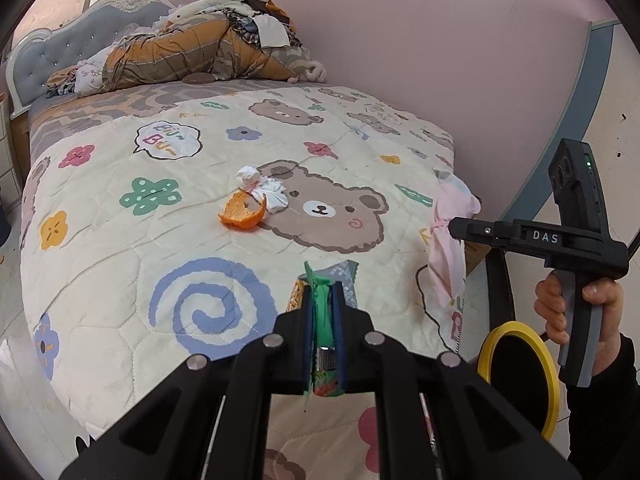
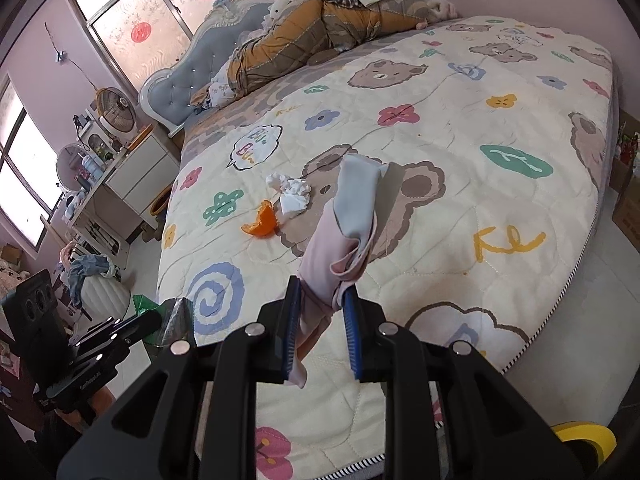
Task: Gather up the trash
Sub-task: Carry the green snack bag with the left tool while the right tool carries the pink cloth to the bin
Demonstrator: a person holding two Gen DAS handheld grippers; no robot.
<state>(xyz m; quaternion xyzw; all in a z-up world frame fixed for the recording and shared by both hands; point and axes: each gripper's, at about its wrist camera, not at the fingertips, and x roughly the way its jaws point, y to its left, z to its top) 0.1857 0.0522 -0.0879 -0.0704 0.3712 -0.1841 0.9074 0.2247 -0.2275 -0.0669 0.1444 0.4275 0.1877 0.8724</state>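
My left gripper (image 1: pixel 323 292) is shut on a green snack wrapper (image 1: pixel 320 312) with a silvery end, held above the bear-print bedspread (image 1: pixel 120 248). At the bed's right edge, my right gripper (image 1: pixel 454 227) hangs in a person's hand, shut on a limp pink cloth (image 1: pixel 448 256). In the right wrist view the pink and grey cloth (image 2: pixel 344 232) droops from between the right gripper (image 2: pixel 322 292) pads. An orange peel (image 1: pixel 242 212) and crumpled white tissues (image 1: pixel 266 190) lie mid-bed. They show again as the peel (image 2: pixel 262 222) and tissues (image 2: pixel 292 194). The left gripper (image 2: pixel 156 316) with its wrapper (image 2: pixel 176 320) is at lower left.
A yellow-rimmed bin (image 1: pixel 516 330) stands on the floor by the bed's foot, also seen as the bin (image 2: pixel 584 434). A heap of quilts and clothes (image 1: pixel 192 52) covers the head of the bed. A nightstand (image 2: pixel 136 176), fan and white ribbed basket (image 2: pixel 104 292) stand on the left; cardboard boxes (image 2: pixel 628 204) on the right.
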